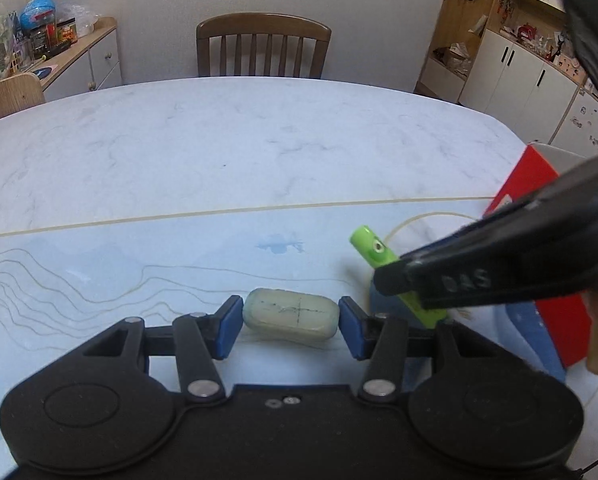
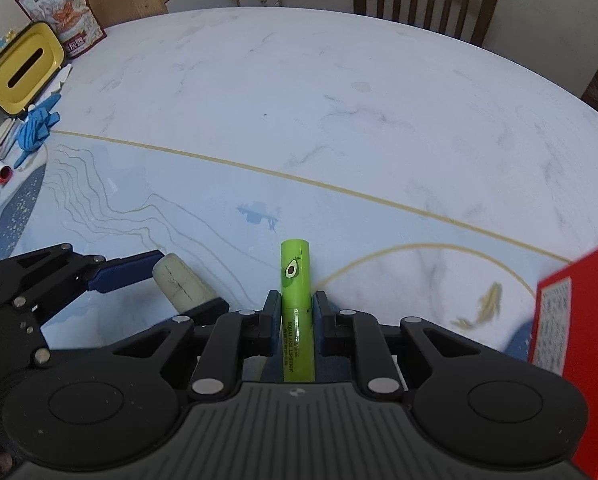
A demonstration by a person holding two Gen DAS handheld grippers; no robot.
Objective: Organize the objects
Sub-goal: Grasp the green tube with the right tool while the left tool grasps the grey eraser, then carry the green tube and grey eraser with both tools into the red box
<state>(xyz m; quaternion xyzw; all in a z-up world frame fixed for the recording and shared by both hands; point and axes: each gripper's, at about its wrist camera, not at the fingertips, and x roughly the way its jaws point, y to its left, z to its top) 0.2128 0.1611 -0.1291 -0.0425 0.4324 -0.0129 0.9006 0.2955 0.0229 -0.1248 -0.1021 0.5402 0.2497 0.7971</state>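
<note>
A pale oblong block (image 1: 289, 316) with pen marks sits between the blue pads of my left gripper (image 1: 291, 326), and both pads touch its ends. The right wrist view shows the same block (image 2: 179, 284) clamped in my left gripper (image 2: 191, 280), low over the blue table mat (image 2: 219, 216). My right gripper (image 2: 295, 312) is shut on a green lip balm tube (image 2: 295, 272) with an avocado sticker, which points forward. In the left wrist view the tube (image 1: 369, 244) sticks out of my right gripper (image 1: 403, 284), just right of the block.
A red box (image 2: 579, 340) stands close on the right, also visible as the red box (image 1: 531, 184). At the far left lie a yellow tissue box (image 2: 23, 68), a snack bag (image 2: 65, 12) and blue gloves (image 2: 37, 128). A wooden chair (image 1: 263, 48) stands behind the marble table (image 1: 259, 128).
</note>
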